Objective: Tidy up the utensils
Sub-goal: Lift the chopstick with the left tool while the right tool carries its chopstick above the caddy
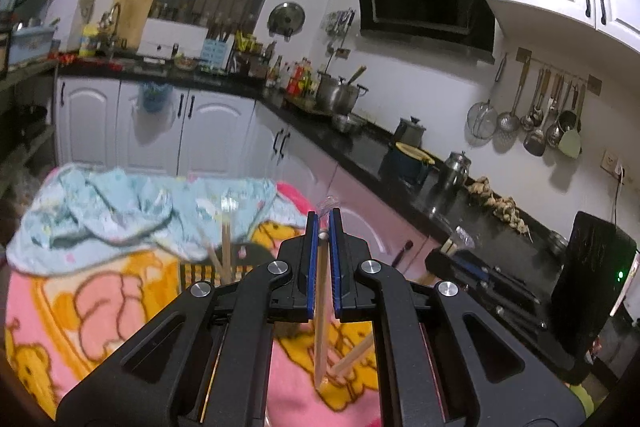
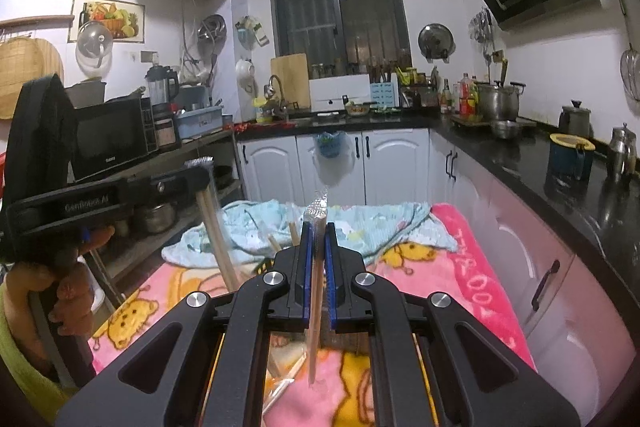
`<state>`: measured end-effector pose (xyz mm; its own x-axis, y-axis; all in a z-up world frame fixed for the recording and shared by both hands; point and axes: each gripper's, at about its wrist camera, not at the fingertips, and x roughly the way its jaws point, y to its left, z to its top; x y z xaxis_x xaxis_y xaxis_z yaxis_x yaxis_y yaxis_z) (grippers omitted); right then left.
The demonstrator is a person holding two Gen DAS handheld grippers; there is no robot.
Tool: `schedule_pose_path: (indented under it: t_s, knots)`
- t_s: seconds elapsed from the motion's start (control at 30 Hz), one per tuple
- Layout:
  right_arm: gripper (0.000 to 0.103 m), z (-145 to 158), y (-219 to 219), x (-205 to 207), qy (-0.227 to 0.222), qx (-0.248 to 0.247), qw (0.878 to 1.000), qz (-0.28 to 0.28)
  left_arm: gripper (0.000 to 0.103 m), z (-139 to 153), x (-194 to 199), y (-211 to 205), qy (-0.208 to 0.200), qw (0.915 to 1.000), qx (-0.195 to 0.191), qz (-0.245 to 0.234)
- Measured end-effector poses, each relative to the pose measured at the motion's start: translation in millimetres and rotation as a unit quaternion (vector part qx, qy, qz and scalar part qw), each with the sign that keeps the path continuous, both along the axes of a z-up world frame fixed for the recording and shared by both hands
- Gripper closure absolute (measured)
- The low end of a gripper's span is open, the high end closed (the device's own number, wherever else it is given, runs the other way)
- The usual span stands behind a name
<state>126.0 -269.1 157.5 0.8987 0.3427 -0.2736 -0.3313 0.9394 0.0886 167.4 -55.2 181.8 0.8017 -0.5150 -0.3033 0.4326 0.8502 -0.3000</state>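
holder (image 1: pixel 200 273): dark slatted, two wrapped chopsticks upright | left claw (image 1: pixel 324 227): clamps pale wooden chopstick (image 1: pixel 320 315) | right claw (image 2: pixel 319 239): clamps clear-wrapped chopstick pair (image 2: pixel 315 307) | pink blanket (image 2: pixel 472 259) beneath

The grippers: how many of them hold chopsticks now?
2. The left gripper is shut on wrapped wooden chopsticks; the right gripper grips another plastic-wrapped pair. Both are above the pink cartoon blanket.

Chopstick holder (image 1: pixel 208 273): mostly hidden behind my left gripper (image 1: pixel 324 227). Wrapped chopsticks (image 2: pixel 316 307): lower ends blurred. Utensils on the wall rail (image 1: pixel 540 115): too small to identify.
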Motion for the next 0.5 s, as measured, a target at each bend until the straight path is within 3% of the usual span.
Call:
schedule_pose_path:
  t_s: [0.5]
  knots:
    - [0.097, 50.4, 11.8, 32.2, -0.062, 0.001, 0.998, 0.0, 0.1, 55.1, 27.3, 31.6, -0.071, 0.995, 0.014, 0.07]
